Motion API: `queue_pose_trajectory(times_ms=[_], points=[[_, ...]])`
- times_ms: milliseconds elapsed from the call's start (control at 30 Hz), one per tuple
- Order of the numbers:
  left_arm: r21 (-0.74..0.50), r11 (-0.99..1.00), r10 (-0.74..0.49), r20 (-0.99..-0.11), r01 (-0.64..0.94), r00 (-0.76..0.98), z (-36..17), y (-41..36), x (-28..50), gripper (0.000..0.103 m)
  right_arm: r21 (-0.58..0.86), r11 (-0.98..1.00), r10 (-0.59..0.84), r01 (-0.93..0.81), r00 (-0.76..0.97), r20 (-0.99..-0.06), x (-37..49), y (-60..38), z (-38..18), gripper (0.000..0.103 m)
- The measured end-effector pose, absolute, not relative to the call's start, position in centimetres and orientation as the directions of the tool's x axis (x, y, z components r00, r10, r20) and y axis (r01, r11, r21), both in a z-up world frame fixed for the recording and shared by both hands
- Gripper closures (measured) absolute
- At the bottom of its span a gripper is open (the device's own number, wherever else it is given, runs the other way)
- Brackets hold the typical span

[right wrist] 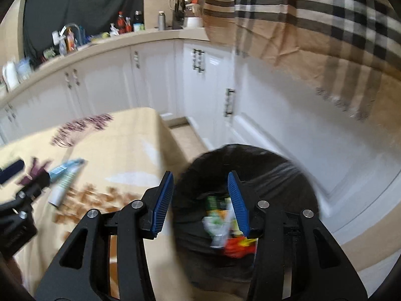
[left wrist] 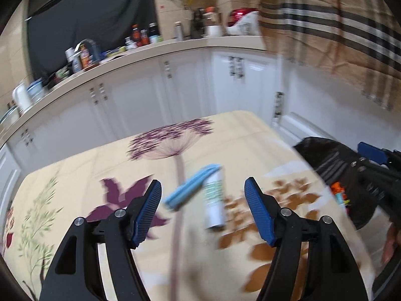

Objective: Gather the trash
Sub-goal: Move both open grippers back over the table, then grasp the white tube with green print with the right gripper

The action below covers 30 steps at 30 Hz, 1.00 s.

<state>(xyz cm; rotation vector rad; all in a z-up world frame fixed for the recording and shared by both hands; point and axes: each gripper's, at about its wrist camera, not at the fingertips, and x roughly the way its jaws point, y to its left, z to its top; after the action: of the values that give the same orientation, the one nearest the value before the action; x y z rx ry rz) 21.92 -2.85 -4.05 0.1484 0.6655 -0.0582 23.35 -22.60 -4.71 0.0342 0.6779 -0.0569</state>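
Trash on flowered tablecloth point(left wrist: 82, 175): light blue flat wrapper point(left wrist: 190, 188) and white tube with green print point(left wrist: 214, 200), touching each other, blurred. Seen ahead of left gripper point(left wrist: 203, 200), jaws spread wide, nothing between the pads, not touching either piece. Same two pieces visible at left in right wrist view, wrapper point(right wrist: 66, 166) above tube point(right wrist: 61, 188). Right gripper point(right wrist: 200, 200) held above black bin bag point(right wrist: 275, 165) beside table edge, jaws parted, grasping nothing. Inside bag: mixed coloured packets point(right wrist: 220, 223), green, white, red and orange, too blurred to name. White kitchen cabinets point(left wrist: 200, 82) and cluttered counter behind. Checked beige cloth point(right wrist: 313, 20) hanging at upper right.
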Motion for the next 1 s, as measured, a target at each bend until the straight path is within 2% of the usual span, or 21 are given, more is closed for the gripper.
queue_pose_trajectory(times_ms=[533, 900, 933, 1000], points=[[0.112, 0.99, 0.139, -0.623, -0.088, 0.77, -4.3, 8.3, 20.5, 0.036, 0.007, 0.99, 0.109, -0.142, 0.73, -0.675, 24.7, -10.5, -5.5, 0.059], [0.092, 0.988, 0.153, -0.64, -0.122, 0.753, -5.0, 11.3, 20.6, 0.036, 0.01, 0.98, 0.139, -0.198, 0.652, -0.745, 26.8, -6.3, -7.4, 0.059], [0.088, 0.989, 0.148, -0.642, -0.119, 0.752, -5.0, 11.3, 20.7, 0.036, 0.002, 0.979, 0.135, -0.204, 0.642, -0.755, 27.0, -6.0, -7.7, 0.061], [0.081, 0.991, 0.136, -0.644, -0.109, 0.753, -5.1, 11.1, 20.8, 0.036, -0.001, 0.978, 0.133, -0.211, 0.621, -0.773, 27.3, -5.9, -8.1, 0.073]])
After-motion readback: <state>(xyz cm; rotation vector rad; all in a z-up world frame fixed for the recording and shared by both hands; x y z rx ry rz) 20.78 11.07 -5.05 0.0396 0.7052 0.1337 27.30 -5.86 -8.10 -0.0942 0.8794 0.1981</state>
